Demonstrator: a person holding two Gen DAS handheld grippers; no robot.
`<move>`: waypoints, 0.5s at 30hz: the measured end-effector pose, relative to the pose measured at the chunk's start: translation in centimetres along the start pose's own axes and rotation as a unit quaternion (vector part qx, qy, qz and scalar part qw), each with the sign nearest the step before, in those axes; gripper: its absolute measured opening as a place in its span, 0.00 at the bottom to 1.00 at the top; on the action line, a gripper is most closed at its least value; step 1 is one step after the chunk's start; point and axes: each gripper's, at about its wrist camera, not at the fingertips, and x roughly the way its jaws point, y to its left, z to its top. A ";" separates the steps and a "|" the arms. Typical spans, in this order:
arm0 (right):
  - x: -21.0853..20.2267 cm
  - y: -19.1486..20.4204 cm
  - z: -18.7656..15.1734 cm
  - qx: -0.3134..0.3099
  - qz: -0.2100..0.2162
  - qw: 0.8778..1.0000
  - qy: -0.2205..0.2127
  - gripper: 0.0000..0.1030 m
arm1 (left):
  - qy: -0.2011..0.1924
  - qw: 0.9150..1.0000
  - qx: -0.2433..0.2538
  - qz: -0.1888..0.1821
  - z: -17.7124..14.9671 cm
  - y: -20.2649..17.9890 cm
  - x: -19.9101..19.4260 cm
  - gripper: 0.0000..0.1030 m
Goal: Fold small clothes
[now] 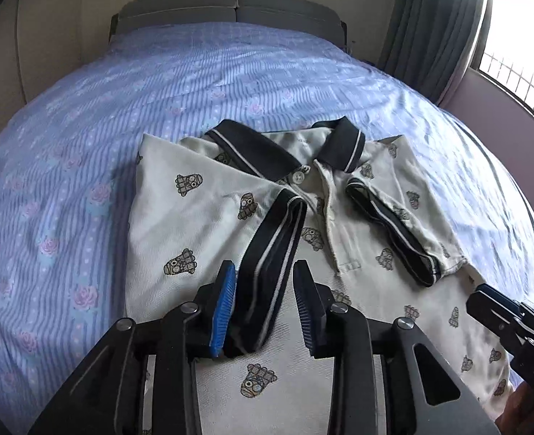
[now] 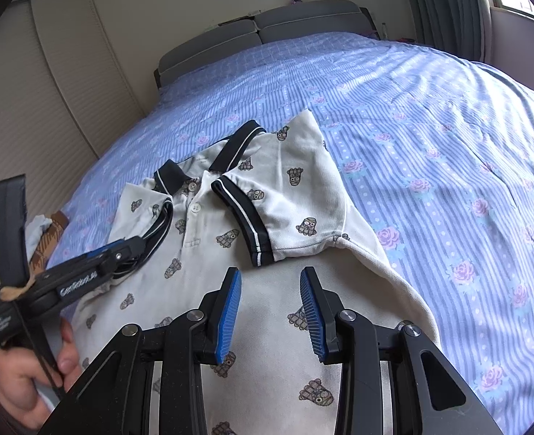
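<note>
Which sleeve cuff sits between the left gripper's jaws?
The left sleeve cuff, folded in over the chest; the right sleeve cuff lies clear of both grippers.

Bedspread (image 2: pixel 448 145) is lying bare from twelve round to three of the shirt (image 2: pixel 285 199) — the headboard (image 2: pixel 267 32) is walling twelve.

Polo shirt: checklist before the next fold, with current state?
1. Polo shirt face up on bedspread: ok.
2. Left sleeve cuff folded over the chest: ok.
3. Right sleeve cuff folded over the chest: ok.
4. Left hand-held gripper clear of fabric: not ok; it is open, but the left sleeve cuff lies between its fingers.
5. Right hand-held gripper open, holding nothing, above the shirt body: ok.
6. Hem lying flat: cannot tell, out of both views.
</note>
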 end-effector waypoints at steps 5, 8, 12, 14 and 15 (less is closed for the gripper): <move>0.4 -0.3 -0.1 0.002 -0.003 1.000 0.005 0.34 | 0.015 1.000 -0.016 -0.006 -0.4 0.5 1.2 0.27; 0.4 -0.7 -0.1 0.006 -0.006 1.000 0.006 0.34 | 0.014 1.000 -0.017 -0.013 -0.5 0.2 1.2 0.21; -0.3 -0.9 -0.2 0.006 -0.007 1.000 0.005 0.34 | 0.012 1.000 -0.002 -0.017 -0.7 -0.8 0.4 0.19; -1.3 -1.0 -0.1 0.003 -0.007 1.000 0.002 0.34 | 0.010 1.000 0.002 -0.016 -0.9 -1.2 -1.0 0.19; -1.8 -1.1 -0.1 0.001 -0.006 1.000 0.001 0.34 | 0.005 1.000 0.004 -0.013 -1.2 -1.3 -2.0 0.20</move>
